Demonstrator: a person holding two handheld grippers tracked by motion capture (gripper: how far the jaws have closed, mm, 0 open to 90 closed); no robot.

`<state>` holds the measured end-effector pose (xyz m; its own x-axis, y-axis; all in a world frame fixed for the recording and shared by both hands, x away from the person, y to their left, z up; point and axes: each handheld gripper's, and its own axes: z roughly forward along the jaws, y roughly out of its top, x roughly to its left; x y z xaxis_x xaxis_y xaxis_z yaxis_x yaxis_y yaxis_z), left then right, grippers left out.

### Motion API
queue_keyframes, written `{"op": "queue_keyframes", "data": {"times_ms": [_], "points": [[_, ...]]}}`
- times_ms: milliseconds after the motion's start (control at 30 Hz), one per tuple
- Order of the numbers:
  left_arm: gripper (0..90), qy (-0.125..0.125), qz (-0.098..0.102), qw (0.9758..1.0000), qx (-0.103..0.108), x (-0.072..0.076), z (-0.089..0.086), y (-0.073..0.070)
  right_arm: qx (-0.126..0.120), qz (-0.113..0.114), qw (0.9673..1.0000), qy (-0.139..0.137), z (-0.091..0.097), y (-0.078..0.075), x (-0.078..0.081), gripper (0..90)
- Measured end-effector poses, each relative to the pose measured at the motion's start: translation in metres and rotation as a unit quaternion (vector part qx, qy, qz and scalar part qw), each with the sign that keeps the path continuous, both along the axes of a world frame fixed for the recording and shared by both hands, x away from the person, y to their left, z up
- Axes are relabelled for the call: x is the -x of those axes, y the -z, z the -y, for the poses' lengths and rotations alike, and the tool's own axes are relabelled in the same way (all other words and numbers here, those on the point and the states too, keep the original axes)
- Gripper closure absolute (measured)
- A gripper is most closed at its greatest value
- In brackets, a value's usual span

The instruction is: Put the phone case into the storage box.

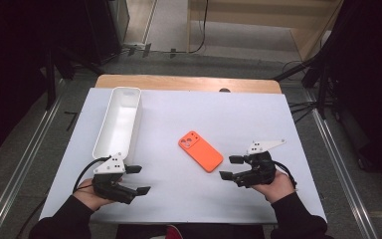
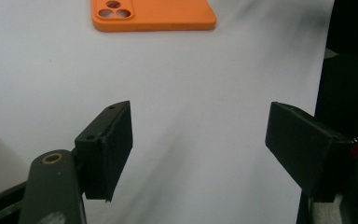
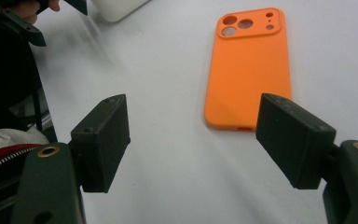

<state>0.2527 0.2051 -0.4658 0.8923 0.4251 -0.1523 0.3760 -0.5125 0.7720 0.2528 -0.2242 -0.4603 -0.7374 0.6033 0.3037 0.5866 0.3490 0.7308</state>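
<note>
Your right gripper (image 1: 233,168), jaws spread and empty, lines up on the near end of the orange phone case (image 1: 200,151) lying flat mid-table, while your left gripper (image 1: 138,179) waits released beside the white tray (image 1: 128,99), likely its destination.

Bench (image 1: 258,199): wooden top, covered almost fully by a white sheet; a strip of bare wood shows along the far edge.

On the sheet, lying directly:
- Orange phone case (image 1: 200,151), flat, camera cut-outs up and toward the far side, set diagonally, near the middle of the bench and slightly to the right. In the right gripper view its near short edge lies just beyond the fingers, apart from them.
- White oblong tray (image 1: 119,122), long and narrow, open side up, on the left half, running from the far edge toward the near side. Well apart from the phone case.
</note>
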Motion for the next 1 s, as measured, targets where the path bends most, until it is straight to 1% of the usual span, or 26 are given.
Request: {"op": "queue_keyframes", "data": {"times_ms": [167, 300, 467, 767, 933, 1000], "points": [[23.5, -0.003, 0.005, 1.0, 0.001, 0.0, 0.0, -0.001, -0.001, -0.002, 1.0, 0.005, 0.004, 0.003, 0.005, 24.9], [23.5, -0.005, 0.013, 0.9999, 0.005, 0.001, 0.0, -0.002, -0.002, 0.001, 0.9999, 0.011, 0.011, 0.007, 0.014, 24.9], [23.4, -0.01, 0.019, 0.9997, 0.007, 0.001, 0.0, -0.003, -0.001, 0.001, 0.9998, 0.018, 0.016, 0.009, 0.019, 24.5], [23.4, -0.012, 0.022, 0.9996, 0.012, 0.001, -0.001, -0.004, -0.005, -0.004, 0.9995, 0.032, 0.025, 0.012, 0.027, 24.2], [23.4, -0.011, 0.021, 0.9996, 0.013, 0.001, 0.0, -0.004, -0.003, -0.011, 0.9996, 0.027, 0.027, 0.016, 0.03, 23.1], [23.4, -0.012, 0.017, 0.9997, 0.013, 0.0, 0.0, -0.004, 0.002, -0.011, 0.9998, 0.016, 0.025, 0.019, 0.029, 22.3]]}}
